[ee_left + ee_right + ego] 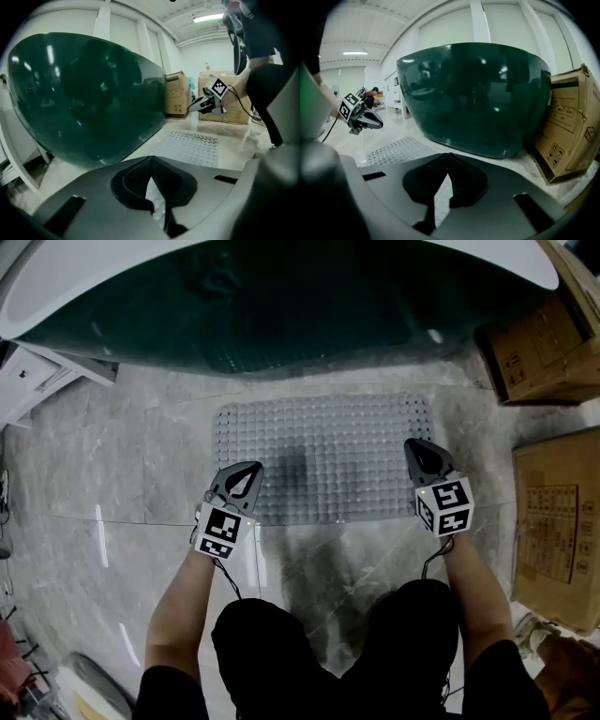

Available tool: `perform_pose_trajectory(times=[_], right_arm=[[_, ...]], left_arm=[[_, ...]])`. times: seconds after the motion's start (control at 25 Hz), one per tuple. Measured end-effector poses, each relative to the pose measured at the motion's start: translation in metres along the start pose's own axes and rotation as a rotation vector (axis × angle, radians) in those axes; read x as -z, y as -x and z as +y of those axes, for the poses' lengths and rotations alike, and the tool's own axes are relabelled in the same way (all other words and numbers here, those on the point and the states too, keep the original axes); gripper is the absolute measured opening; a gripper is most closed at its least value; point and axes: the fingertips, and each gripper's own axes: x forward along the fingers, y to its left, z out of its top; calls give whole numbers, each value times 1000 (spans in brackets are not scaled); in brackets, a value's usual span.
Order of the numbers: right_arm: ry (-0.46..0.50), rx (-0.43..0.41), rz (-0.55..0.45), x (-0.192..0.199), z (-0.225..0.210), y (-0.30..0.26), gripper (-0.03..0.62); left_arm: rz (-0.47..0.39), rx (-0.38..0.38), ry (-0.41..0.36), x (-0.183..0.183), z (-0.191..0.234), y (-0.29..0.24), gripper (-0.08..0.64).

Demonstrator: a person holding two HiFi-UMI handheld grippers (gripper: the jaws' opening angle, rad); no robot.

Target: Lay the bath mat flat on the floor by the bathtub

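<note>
**Bath mat flat beside the tub, both grippers closed and empty**

We see the bath mat (pixel 323 457) spread flat on the grey marble floor (pixel 122 474). It is a pale grey rectangle covered in rows of small bumps. Its far long edge lies just beside the foot of the dark green bathtub (pixel 281 306), with a narrow strip of bare floor between them. We find no fold or raised corner on it in the head view.

The left gripper (pixel 251 468) is over the mat's near left corner. In its own view the jaws meet at the tips with nothing between them, and only the mat's surface shows through the slot behind the tips. The right gripper (pixel 413 446) is over the mat's right edge, further along towards the tub than the left one. Its jaws are also pressed together and hold nothing. Each gripper view shows the other gripper in the air, clear of the mat and floor, so we read neither as touching the mat. Both point forward and down towards the tub.

At the right, two cardboard boxes stand on the floor. The far box (pixel 539 343) stands near the tub's end, and the near box (pixel 558 531) is right of the mat and apart from it. A white furniture unit (pixel 28 381) sits at the left, beside the tub's other end.
</note>
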Motion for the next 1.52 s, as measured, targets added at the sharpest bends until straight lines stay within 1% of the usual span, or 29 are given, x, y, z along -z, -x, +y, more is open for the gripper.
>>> perform_pose_trajectory(times=[0.08, 0.16, 0.36, 0.44, 0.56, 0.64, 0.84, 1.04, 1.24, 1.36, 1.52], right_arm=[[36, -31, -17, -16, 9, 5, 17], [55, -56, -31, -32, 16, 11, 17], [53, -96, -16, -68, 34, 41, 17], [54, -109, -6, -87, 40, 58, 17], [49, -126, 10, -119, 49, 90, 17], [45, -133, 21, -144, 52, 112, 17], [17, -151, 65, -202, 65, 175, 17], [3, -142, 64, -277, 63, 231, 17], [3, -134, 38, -357, 60, 283, 17], [13, -126, 21, -396, 58, 309, 17], [11, -112, -9, -443, 59, 345, 17]], left_arm=[[-12, 33, -29, -13, -5, 4, 15], [-21, 49, -46, -29, -6, 9, 15], [-20, 62, -39, -76, -10, 40, 15], [-10, 65, -47, -97, -12, 58, 15], [26, 74, -107, -131, -16, 90, 15], [44, 83, -121, -155, -18, 112, 15], [59, 108, -65, -219, -25, 176, 15], [24, 101, -8, -303, -30, 229, 15], [-8, 105, -1, -386, -30, 278, 15], [-45, 77, 3, -431, -19, 306, 15], [-91, 32, 64, -483, -3, 346, 15]])
